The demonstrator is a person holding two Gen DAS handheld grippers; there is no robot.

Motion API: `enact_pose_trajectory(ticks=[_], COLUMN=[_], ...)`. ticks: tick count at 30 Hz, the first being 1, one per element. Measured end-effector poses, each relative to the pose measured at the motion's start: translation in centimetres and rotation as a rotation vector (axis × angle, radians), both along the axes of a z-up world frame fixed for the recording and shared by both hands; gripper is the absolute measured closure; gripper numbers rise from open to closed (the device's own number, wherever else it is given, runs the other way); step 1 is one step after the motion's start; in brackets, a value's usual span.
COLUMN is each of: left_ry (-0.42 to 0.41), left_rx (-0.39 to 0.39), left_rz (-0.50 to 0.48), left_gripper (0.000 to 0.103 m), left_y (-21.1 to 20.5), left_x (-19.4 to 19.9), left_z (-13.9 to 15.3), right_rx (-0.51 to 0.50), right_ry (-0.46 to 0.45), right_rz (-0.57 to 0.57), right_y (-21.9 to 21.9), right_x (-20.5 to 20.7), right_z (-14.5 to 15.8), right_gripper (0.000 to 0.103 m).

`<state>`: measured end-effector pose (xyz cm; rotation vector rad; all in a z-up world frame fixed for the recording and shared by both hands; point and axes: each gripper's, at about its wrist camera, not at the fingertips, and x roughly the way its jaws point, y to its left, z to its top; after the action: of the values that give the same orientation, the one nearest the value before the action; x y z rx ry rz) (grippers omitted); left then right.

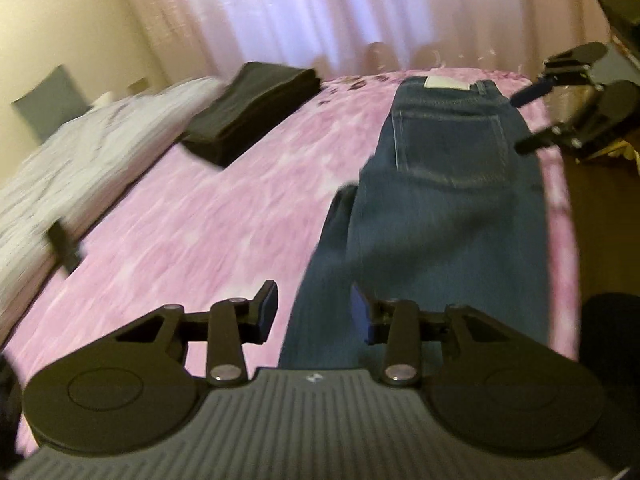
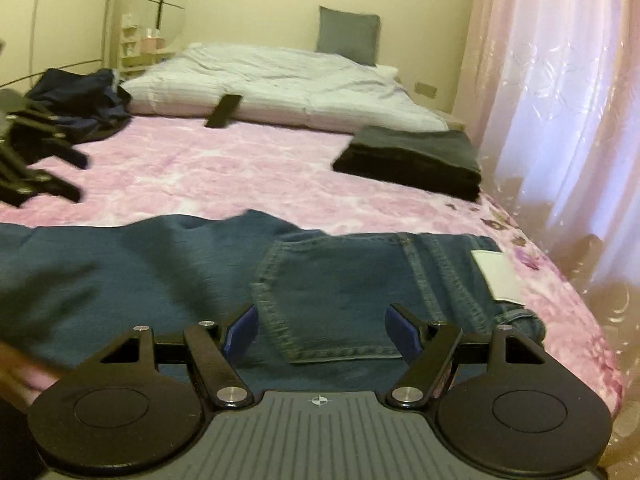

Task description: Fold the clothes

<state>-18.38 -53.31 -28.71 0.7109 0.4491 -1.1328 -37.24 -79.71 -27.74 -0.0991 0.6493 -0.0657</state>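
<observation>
Where the pink floral bedspread (image 2: 200, 168) nears the curtain side of the bed, the blue jeans (image 2: 328, 276) lie flat, folded lengthwise leg on leg, back pocket up with pale stitching. A whitish waistband patch (image 2: 498, 278) shows no readable writing. The left gripper (image 1: 314, 312) hovers over the leg end, fingers apart and empty; the right gripper (image 2: 322, 332) hangs over the pocket, fingers likewise spread. A folded dark stack (image 2: 412, 160) sits well apart.
</observation>
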Motion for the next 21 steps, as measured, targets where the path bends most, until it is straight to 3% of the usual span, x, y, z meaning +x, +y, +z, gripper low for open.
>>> enact_pose_trajectory(ticks=[5, 10, 12, 14, 15, 18, 21], left_ry=[0.081, 0.232, 0.289, 0.322, 0.316, 0.331, 0.357], left_rx=[0.005, 0.060, 0.072, 0.075, 0.062, -0.041, -0.050], left_rz=[-0.127, -0.266, -0.303, -0.331, -0.322, -0.147, -0.094], left_gripper=[0.076, 0.088, 0.091, 0.098, 0.098, 0.100, 0.102], left_y=[-7.7, -11.0, -11.4, -11.7, -11.7, -10.2, -9.6], left_x=[5.5, 8.1, 8.5, 8.8, 9.0, 12.2, 13.3], left_z=[-3.3, -5.9, -6.3, -6.6, -6.5, -5.7, -6.1], right_rx=[-0.006, -0.015, -0.032, -0.043, -0.043, -0.012, 0.037], right_ry=[0.054, 0.080, 0.081, 0.083, 0.086, 0.078, 0.079], right_rz=[-0.056, -0.098, -0.105, -0.110, -0.110, -0.143, -0.181], right_y=[-2.8, -4.7, -5.0, -5.4, -5.5, -6.5, -7.3], right_x=[3.0, 4.6, 5.0, 5.4, 5.6, 5.6, 5.4], right_z=[-1.1, -2.2, -2.6, -3.0, -3.2, -3.6, -3.9], right_gripper=[0.030, 0.028, 0.008, 0.006, 0.006, 0.006, 0.006])
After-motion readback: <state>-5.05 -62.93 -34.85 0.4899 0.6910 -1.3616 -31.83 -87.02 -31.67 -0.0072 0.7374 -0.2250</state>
